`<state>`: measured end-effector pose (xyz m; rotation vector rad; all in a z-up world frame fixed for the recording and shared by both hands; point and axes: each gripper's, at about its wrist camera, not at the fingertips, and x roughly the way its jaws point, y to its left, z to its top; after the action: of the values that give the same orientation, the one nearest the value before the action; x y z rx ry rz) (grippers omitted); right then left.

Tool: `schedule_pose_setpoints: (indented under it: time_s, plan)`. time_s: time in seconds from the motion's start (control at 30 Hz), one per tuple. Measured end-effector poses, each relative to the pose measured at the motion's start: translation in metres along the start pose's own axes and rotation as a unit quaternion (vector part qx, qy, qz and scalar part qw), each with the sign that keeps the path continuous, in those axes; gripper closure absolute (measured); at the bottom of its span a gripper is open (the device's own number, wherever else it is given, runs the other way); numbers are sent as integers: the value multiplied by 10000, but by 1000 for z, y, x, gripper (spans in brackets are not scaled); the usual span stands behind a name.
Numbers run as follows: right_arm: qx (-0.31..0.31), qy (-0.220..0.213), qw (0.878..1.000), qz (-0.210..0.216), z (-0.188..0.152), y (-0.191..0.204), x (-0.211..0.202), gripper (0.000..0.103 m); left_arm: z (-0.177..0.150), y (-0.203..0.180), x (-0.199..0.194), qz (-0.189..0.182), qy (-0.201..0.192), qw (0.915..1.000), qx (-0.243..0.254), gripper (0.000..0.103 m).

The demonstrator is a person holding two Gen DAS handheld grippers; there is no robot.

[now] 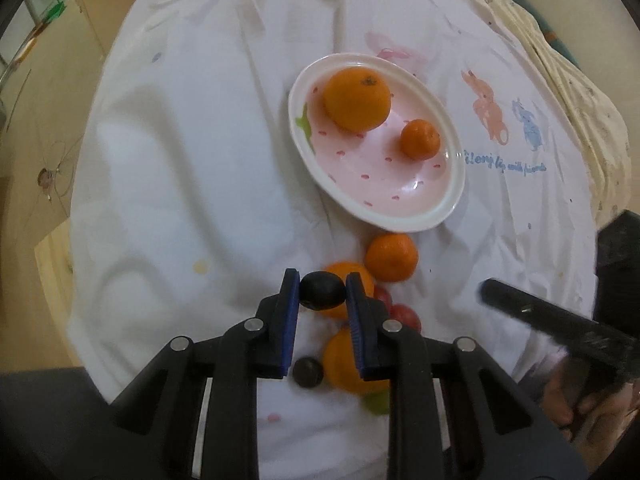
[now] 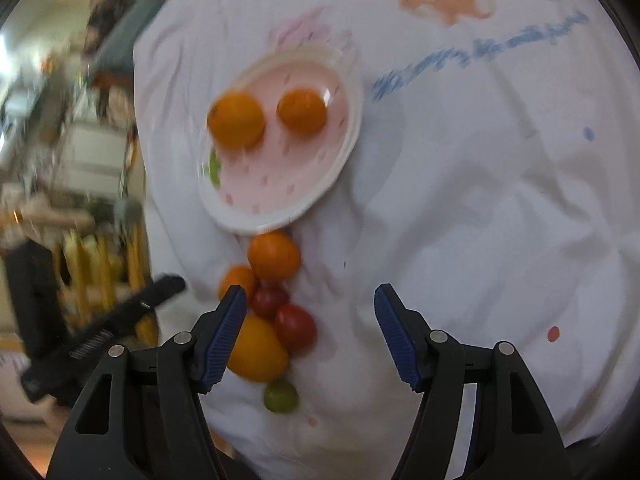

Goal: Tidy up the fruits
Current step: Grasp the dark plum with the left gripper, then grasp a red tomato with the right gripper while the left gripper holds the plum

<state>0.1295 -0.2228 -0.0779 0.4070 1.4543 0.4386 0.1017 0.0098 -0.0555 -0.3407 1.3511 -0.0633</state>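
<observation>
An oval pink plate [image 1: 400, 196] on the white cloth holds a large orange [image 1: 356, 98] and a small mandarin [image 1: 420, 139]. My left gripper [image 1: 322, 290] is shut on a dark plum [image 1: 322, 291], held above a pile of fruit: a mandarin [image 1: 391, 257], oranges [image 1: 346, 364], red fruits [image 1: 405, 316] and another dark plum [image 1: 307, 373]. My right gripper [image 2: 310, 304] is open and empty above the same pile [image 2: 276, 258], near the plate [image 2: 280, 208]. A green fruit [image 2: 281, 396] lies nearest.
The round table is covered with a wrinkled white cloth [image 1: 180, 160] printed with cartoon animals [image 1: 486, 106]. The right gripper's black body [image 1: 552, 320] shows at the right of the left wrist view. Wood floor and furniture lie beyond the table's left edge.
</observation>
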Motion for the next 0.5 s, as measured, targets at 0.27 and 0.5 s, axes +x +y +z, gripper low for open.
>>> schedule_pose_setpoints:
  time_s: [0.27, 0.5]
  plan:
    - [-471, 561, 9971, -195, -10, 19, 33, 58, -6, -2, -9, -28, -238, 9997, 51, 84]
    - [-639, 807, 9934, -502, -14, 31, 59, 63, -5, 2, -9, -128, -226, 9997, -45, 83]
